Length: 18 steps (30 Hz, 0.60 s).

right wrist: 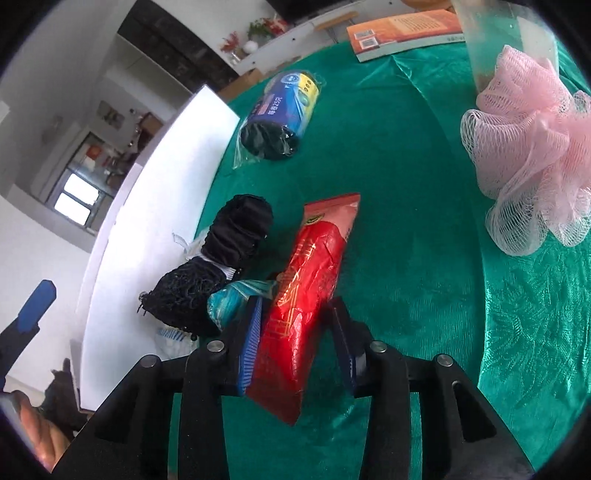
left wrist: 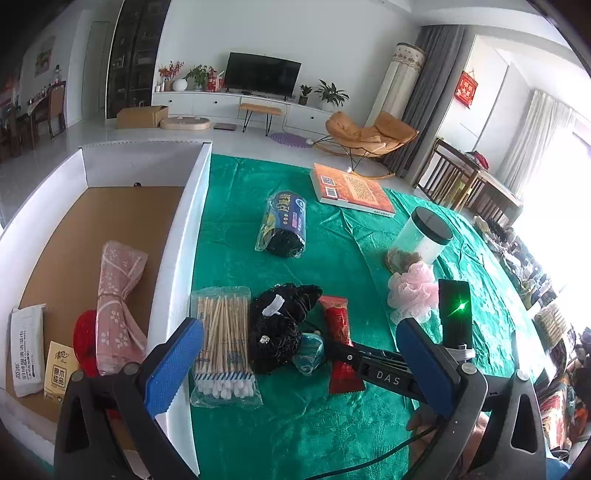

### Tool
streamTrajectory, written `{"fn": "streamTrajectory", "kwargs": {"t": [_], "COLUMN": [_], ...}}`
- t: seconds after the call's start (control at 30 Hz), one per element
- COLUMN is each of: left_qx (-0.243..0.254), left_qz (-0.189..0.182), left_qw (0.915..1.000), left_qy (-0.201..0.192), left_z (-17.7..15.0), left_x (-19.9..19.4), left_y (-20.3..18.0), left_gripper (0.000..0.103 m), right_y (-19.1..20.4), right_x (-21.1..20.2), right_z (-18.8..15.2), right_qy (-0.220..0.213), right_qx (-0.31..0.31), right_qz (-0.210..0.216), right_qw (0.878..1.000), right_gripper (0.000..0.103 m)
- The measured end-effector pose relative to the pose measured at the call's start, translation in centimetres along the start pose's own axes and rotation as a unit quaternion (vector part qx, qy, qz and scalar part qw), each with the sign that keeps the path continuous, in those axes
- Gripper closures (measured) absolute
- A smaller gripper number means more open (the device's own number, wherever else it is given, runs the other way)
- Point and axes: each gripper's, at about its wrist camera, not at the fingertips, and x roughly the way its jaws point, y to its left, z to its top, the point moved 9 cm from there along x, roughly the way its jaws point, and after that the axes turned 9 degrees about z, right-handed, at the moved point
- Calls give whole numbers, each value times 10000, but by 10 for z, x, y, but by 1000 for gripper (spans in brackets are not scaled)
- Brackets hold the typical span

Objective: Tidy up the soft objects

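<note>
Green-clothed desk (right wrist: 424,229): your right tool (right wrist: 295,332) is pinching the crinkly, slippery red packet (right wrist: 310,280) mid-body; left tool (left wrist: 295,362) is gaping empty.

Look at the top of the left wrist view. You see white walls (left wrist: 332,33) and a pale shiny floor (left wrist: 92,136). A black TV (left wrist: 262,74) sits on a long white cabinet (left wrist: 207,101) with green plants (left wrist: 330,94). To the right you see an orange rocking chair (left wrist: 369,134), grey curtains (left wrist: 432,74) and a very bright window (left wrist: 557,177). A tall dark cabinet (left wrist: 136,55) stands at the upper left.
</note>
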Motion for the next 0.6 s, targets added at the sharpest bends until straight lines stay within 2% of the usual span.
{"fn": "streamTrajectory", "kwargs": {"t": [0.03, 0.07, 0.1, 0.23, 0.4, 0.5, 0.6], "left_qx": [-32, -66, -92, -111, 12, 182, 413], "left_qz": [-29, -59, -83, -176, -330, -447, -461], "left_qw": [10000, 9999, 9999, 9997, 9986, 9972, 9956], "left_qy": [37, 54, 61, 126, 407, 565, 706], "left_z": [-2, -4, -5, -14, -33, -47, -59], "left_x": [2, 2, 3, 8, 25, 35, 48], "left_y": [0, 1, 1, -4, -28, -49, -69], "left_gripper": [0, 0, 0, 0, 0, 0, 0], "right_y": [0, -2, -4, -14, -55, -88, -114], "right_x": [-1, -4, -9, -52, -115, -151, -177], "right_z": [-1, -3, -7, -38, -77, -75, -47], "right_qy": [51, 96, 138, 108, -132, -583, -1175], "right_qx": [-69, -152, -204, -204, 399, 656, 575], "right_qz": [-72, -184, -277, -342, -566, -1107, -1884], "right_qw": [9999, 9997, 9993, 9992, 9975, 9900, 9733], "right_gripper": [71, 82, 84, 85, 84, 84, 85]}}
